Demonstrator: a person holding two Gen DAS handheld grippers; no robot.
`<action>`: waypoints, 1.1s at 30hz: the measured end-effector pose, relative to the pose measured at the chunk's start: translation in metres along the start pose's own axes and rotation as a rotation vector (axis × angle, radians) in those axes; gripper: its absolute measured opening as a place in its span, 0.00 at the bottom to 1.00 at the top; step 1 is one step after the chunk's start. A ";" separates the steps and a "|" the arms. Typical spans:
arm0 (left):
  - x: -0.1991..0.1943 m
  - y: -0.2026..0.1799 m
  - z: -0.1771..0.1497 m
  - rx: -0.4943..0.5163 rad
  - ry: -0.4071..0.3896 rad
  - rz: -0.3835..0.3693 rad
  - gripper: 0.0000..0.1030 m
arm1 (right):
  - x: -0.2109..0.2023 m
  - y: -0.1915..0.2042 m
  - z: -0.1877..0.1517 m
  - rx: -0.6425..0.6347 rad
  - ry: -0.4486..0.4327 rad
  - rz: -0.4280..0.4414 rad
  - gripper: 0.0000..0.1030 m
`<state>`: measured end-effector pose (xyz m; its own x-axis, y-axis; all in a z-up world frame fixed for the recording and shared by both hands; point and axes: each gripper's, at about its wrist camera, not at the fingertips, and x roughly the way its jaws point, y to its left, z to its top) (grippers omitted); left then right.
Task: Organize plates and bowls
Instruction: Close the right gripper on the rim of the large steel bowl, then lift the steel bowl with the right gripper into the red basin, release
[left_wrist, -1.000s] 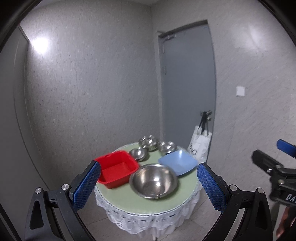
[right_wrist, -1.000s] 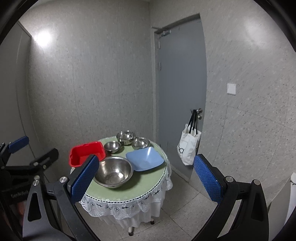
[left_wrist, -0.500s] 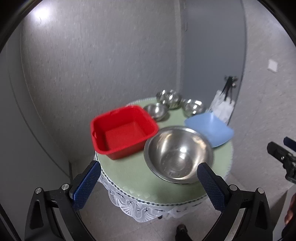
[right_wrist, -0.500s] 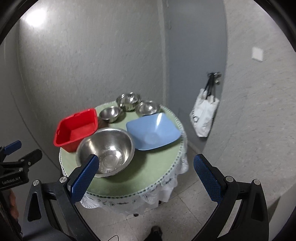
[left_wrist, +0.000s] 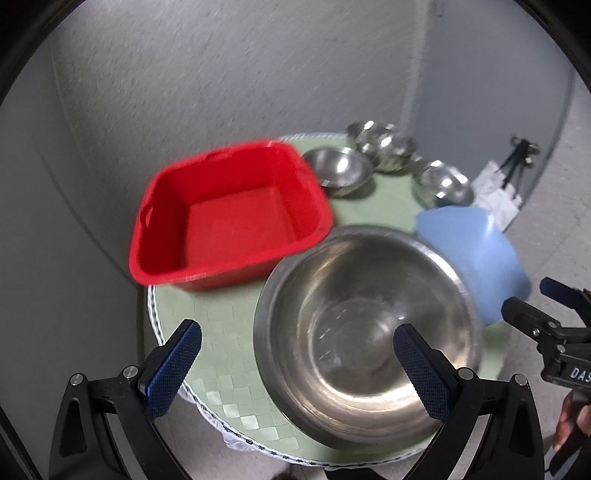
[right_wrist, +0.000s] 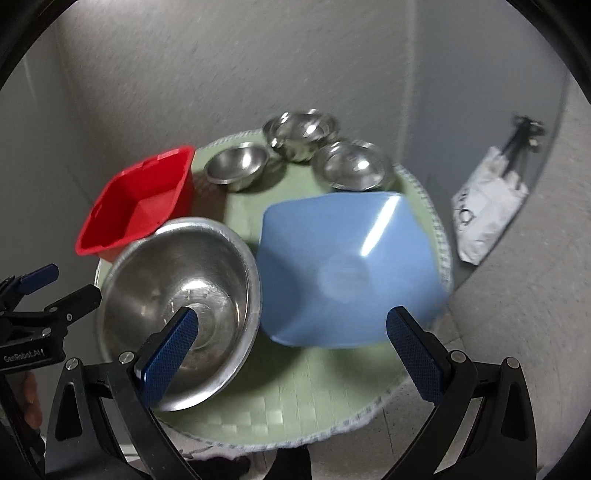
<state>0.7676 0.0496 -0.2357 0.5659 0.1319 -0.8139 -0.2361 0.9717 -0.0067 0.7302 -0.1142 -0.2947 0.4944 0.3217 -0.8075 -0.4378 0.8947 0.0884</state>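
Observation:
A small round table (left_wrist: 221, 347) with a green mat holds a red square tub (left_wrist: 229, 218) at the left, a large steel bowl (left_wrist: 365, 325) at the front and a blue square plate (right_wrist: 347, 269) at the right. Three small steel bowls (right_wrist: 236, 166) (right_wrist: 301, 133) (right_wrist: 351, 166) stand at the back. My left gripper (left_wrist: 295, 365) is open and empty above the front edge, over the large bowl's left rim. My right gripper (right_wrist: 291, 350) is open and empty above the near edge of the blue plate.
The table stands in a corner of grey speckled walls. A grey door (left_wrist: 498, 110) is at the right, with a white tote bag (right_wrist: 487, 210) hanging from its handle. A white lace cloth edges the table. Tiled floor lies to the right.
Both grippers have moved forward and down toward the table, so the dishes look much larger and nearer. Both stay open. Nothing on the table has moved.

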 end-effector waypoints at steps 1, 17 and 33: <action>0.010 0.001 -0.001 -0.003 0.016 0.015 0.99 | 0.009 0.002 0.001 -0.011 0.021 0.016 0.96; 0.094 0.029 -0.020 0.022 0.206 -0.076 0.43 | 0.073 0.015 0.005 -0.030 0.142 0.112 0.19; 0.073 0.041 -0.014 0.207 0.185 -0.281 0.20 | 0.007 0.016 0.015 0.044 0.040 0.045 0.15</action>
<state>0.7883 0.0960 -0.3034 0.4293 -0.1637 -0.8882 0.0828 0.9864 -0.1418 0.7376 -0.0931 -0.2901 0.4442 0.3500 -0.8247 -0.4247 0.8928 0.1502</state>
